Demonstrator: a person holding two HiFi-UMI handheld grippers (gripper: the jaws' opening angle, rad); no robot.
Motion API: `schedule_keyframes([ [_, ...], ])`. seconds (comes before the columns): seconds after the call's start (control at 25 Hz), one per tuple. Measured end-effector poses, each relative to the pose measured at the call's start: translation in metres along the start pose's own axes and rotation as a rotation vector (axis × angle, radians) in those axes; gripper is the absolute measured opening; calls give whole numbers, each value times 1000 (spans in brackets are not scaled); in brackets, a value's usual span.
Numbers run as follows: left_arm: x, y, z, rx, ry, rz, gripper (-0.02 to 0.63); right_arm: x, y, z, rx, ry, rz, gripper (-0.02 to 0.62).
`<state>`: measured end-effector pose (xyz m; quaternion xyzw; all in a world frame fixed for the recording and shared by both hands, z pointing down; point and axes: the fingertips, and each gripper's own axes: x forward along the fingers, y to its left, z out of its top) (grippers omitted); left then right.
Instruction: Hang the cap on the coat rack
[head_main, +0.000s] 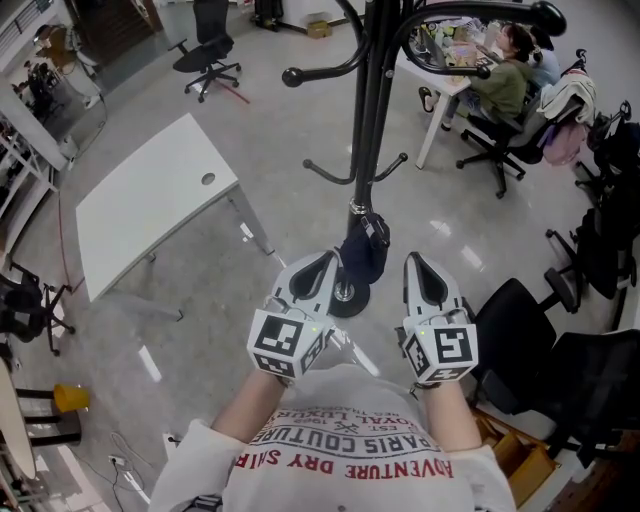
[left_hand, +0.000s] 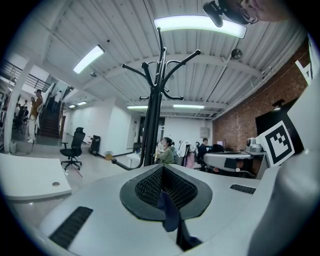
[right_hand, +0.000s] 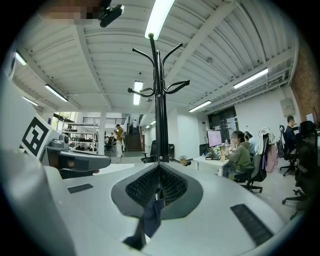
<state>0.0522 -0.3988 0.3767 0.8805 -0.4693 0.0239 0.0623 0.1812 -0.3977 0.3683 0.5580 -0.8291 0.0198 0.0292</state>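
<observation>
I've got the left claw and the right claw both clamped on the cap, which is slung between them. The rack is dead ahead with its hooks bare, so hanging is not yet done.

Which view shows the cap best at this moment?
Head view: the cap shows as one dark shape between the left gripper and right gripper. The two gripper views show only a strip of its blue fabric pinched in shut jaws.
</observation>
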Motion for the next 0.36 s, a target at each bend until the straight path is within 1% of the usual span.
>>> schedule_keyframes([
  [0.36,-4,2,-1,-13,-5,-5,6,-1,2,-7,0,11,-8,15],
])
